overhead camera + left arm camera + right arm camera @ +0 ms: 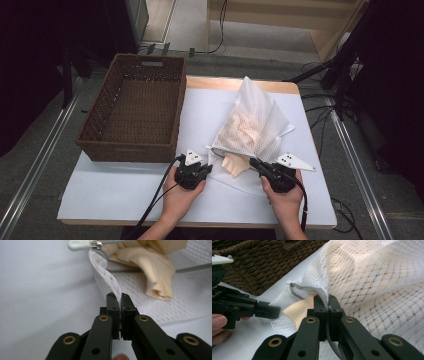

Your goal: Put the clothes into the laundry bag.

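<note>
Mesh laundry bag point(257, 117), white and peaked like a tent, stood on the table point(125, 192) just right of centre, at about two o'clock from the left gripper point(204, 169). Beige cloth point(236, 164) spilled from its open mouth at the near edge, between the two grippers. In the left gripper view, the jaws were clenched on a narrow strip of the bag's white mesh edge point(107, 275), which rose away toward the zipper pull point(80, 243) at twelve o'clock. In the right gripper view, the right gripper point(328, 303) had its jaws clamped on the grey zipper tape point(298, 288) and the mesh beside it. Brown wicker basket point(132, 107) sat at about eleven o'clock from the left gripper, its near wall just beyond it.
</note>
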`<state>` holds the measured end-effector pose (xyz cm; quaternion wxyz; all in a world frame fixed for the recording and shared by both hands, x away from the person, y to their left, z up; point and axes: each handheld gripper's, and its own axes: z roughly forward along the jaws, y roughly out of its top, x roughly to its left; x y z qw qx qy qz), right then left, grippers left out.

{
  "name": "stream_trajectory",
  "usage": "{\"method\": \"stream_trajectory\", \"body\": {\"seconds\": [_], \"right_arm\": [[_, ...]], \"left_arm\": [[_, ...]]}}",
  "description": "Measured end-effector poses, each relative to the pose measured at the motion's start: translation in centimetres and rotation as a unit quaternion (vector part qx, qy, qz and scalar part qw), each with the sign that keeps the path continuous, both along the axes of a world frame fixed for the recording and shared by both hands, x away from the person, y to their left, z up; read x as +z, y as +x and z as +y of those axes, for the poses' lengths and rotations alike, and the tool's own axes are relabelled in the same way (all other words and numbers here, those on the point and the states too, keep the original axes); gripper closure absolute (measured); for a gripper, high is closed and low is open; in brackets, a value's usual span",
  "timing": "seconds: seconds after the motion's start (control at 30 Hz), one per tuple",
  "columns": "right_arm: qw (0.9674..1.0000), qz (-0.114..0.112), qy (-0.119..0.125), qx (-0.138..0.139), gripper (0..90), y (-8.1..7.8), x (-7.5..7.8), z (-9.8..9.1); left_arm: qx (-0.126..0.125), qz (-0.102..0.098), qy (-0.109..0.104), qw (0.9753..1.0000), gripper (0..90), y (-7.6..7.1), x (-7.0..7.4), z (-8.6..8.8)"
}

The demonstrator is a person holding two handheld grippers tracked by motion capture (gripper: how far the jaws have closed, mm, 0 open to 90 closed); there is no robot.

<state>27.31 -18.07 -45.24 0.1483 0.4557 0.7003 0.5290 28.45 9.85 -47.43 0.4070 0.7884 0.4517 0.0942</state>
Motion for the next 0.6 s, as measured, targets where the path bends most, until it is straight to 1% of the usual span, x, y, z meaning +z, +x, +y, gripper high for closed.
{"method": "stream_trajectory", "body": {"seconds": [0.03, 0.07, 0.13, 0.17, 0.2, 0.23, 0.27, 0.3, 0.33, 0.37, 0.4, 0.43, 0.5, 0.57, 0.6], "right_arm": [[1.0000, 0.000, 0.001, 0.000, 89.5, 0.0, 0.0, 0.0], [1.0000, 0.000, 0.001, 0.001, 89.5, 0.0, 0.0, 0.0], [1.0000, 0.000, 0.001, 0.001, 89.5, 0.0, 0.0, 0.0], [1.0000, 0.000, 0.001, 0.002, 89.5, -0.1, 0.1, 0.1], [1.0000, -0.003, 0.001, 0.004, 89.5, -0.1, 0.2, 0.2], [1.0000, -0.005, 0.001, 0.007, 89.5, -0.2, 0.2, 0.3], [1.0000, -0.005, 0.001, 0.007, 89.5, -0.2, 0.2, 0.3], [0.9999, -0.007, 0.000, 0.010, 89.5, -0.3, 0.4, 0.5], [0.9999, -0.007, -0.001, 0.012, 89.5, -0.4, 0.5, 0.6], [0.9999, -0.009, -0.001, 0.013, 89.5, -0.5, 0.5, 0.8], [0.9998, -0.011, -0.002, 0.016, 89.5, -0.5, 0.6, 0.9], [0.9998, -0.011, -0.002, 0.016, 89.5, -0.5, 0.6, 0.9], [0.9998, -0.009, -0.003, 0.018, 89.5, -0.7, 0.6, 1.2], [0.9997, -0.010, -0.006, 0.023, 89.5, -0.8, 0.6, 1.4], [0.9996, -0.010, -0.006, 0.024, 89.5, -0.8, 0.6, 1.5]], "left_arm": [[-0.007, 0.001, -0.001, 1.0000, 90.0, -0.1, 0.0, 0.0], [-0.013, -0.001, 0.005, 0.9999, 90.0, -0.4, 0.1, 0.0], [-0.022, 0.003, 0.006, 0.9997, 90.0, -0.9, 0.1, 0.2], [-0.024, 0.006, 0.002, 0.9997, 90.0, -1.1, 0.1, 0.4], [-0.031, 0.017, -0.011, 0.9993, 90.0, -1.6, 0.2, 1.2], [-0.033, 0.024, -0.020, 0.9990, 90.0, -1.9, 0.2, 1.5], [-0.033, 0.024, -0.020, 0.9990, 90.0, -1.9, 0.2, 1.5], [-0.045, 0.020, -0.011, 0.9987, 90.0, -2.9, 0.2, 1.8], [-0.045, 0.020, -0.011, 0.9987, 90.0, -2.9, 0.2, 1.8], [-0.058, 0.012, 0.013, 0.9981, 90.0, -4.0, 0.3, 1.9], [-0.060, 0.008, 0.019, 0.9980, 90.0, -4.5, 0.2, 2.1], [-0.060, 0.008, 0.019, 0.9980, 90.0, -4.5, 0.2, 2.1], [-0.059, 0.009, 0.020, 0.9980, 90.0, -5.3, 0.1, 2.7], [-0.059, -0.001, 0.014, 0.9982, 90.0, -5.7, 0.0, 3.1], [-0.051, -0.011, 0.006, 0.9986, 88.3, -5.9, 0.2, 3.4]]}}
